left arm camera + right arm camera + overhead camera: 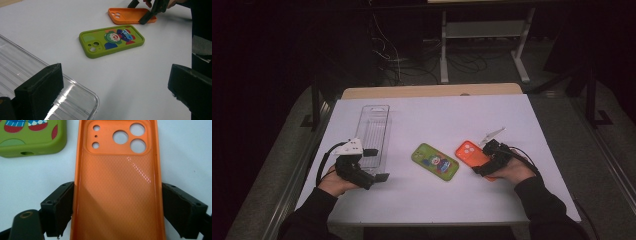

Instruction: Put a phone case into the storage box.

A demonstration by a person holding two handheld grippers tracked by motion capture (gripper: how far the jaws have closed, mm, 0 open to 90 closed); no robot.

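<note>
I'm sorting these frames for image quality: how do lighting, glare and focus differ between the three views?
High view: dim, room behind near black, only the white table is lit. Left gripper view: bright and fairly sharp on the green phone case; glare streaks on the clear tray; near jaws soft. Right gripper view: close, glare streak on the orange phone case, soft shadow at its lower left.

Two grippers at work on a white table (432,112) — three items laid out across it.

A clear plastic tray (373,135) lies lengthwise near the left edge; the left gripper (377,165) sits at its near end, jaws standing apart. A green phone case (435,161) lies mid-table, well short of the front edge. Just right of it lies an orange phone case (469,152) — the right gripper (482,170) is set over its near end.
</note>
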